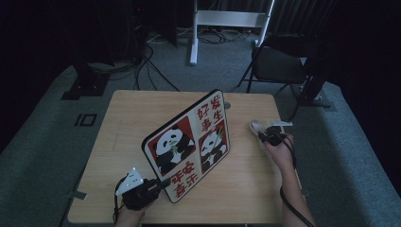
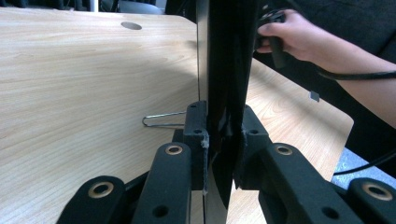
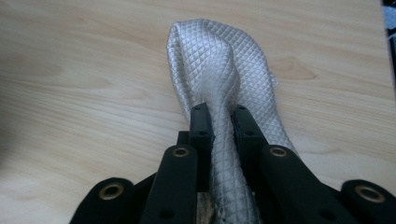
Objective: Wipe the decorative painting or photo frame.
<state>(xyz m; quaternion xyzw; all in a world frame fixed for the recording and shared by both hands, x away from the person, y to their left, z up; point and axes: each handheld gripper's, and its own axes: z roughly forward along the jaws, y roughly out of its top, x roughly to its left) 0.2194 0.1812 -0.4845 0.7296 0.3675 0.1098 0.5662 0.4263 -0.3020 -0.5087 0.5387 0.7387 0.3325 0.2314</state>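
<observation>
Two grippers at the light wooden table (image 1: 123, 123): one holds a picture board on its edge, the other pinches a cloth.

The left gripper (image 1: 163, 182) is clenched on the lower edge of the flat square board with black rim, red panels, panda pictures and red Chinese characters (image 1: 189, 144); in the left gripper view its pads press on both sides of the thin black board (image 2: 224, 70). The board stands tilted near the middle of the table, its gripped corner close to the near edge. A thin bent metal wire (image 2: 161, 119) lies on the table just beside the left jaw. The right gripper (image 1: 261, 135) is near the right edge of the table, and its jaws are closed on a silver-grey cloth with a woven diamond pattern (image 3: 219, 79). The cloth is bunched between the pads, and its far end touches the table top.
</observation>
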